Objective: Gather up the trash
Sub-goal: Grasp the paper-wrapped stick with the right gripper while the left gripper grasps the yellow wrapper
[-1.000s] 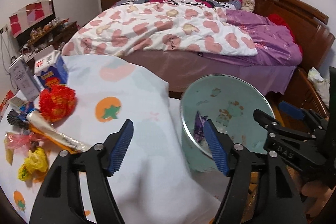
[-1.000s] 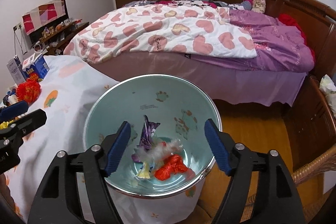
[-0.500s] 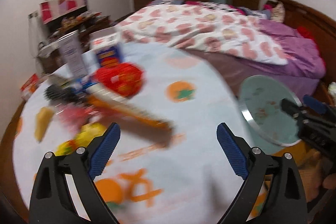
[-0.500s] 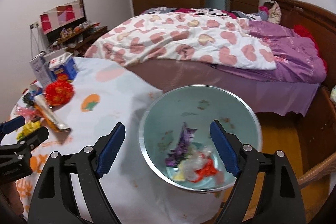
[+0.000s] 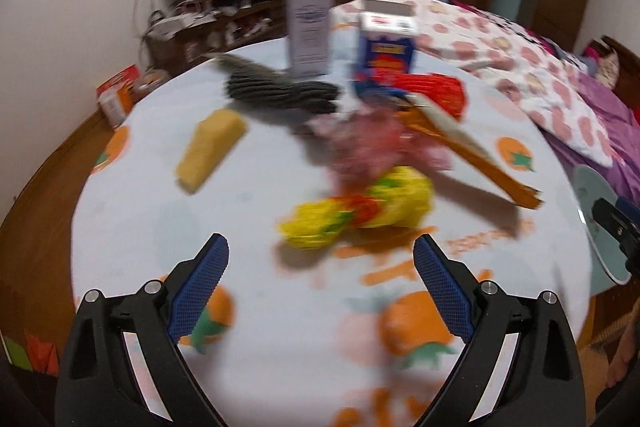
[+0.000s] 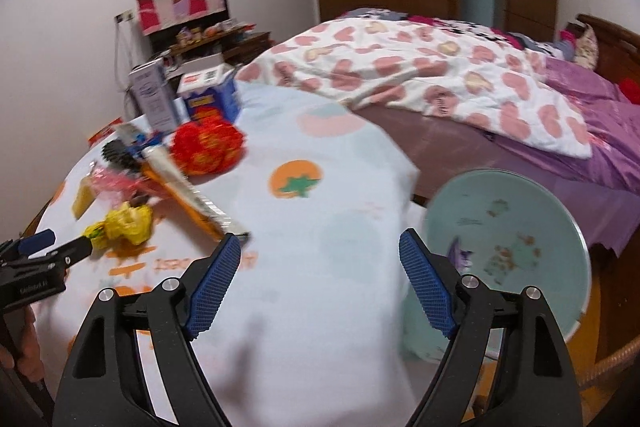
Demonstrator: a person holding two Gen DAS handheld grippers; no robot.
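The left gripper (image 5: 321, 269), jaws wide and empty, faces the yellow wrapper (image 5: 360, 211) to take it; the right gripper (image 6: 320, 267), also empty-jawed, waits beside the bin (image 6: 520, 227).

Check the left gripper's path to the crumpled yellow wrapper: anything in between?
Nothing visible. The left gripper is open and empty, with only bare tablecloth between its fingertips and the yellow wrapper; the other trash lies beyond it.

Crumpled yellow wrapper (image 5: 362, 211) lies on tablecloth (image 5: 160, 211).
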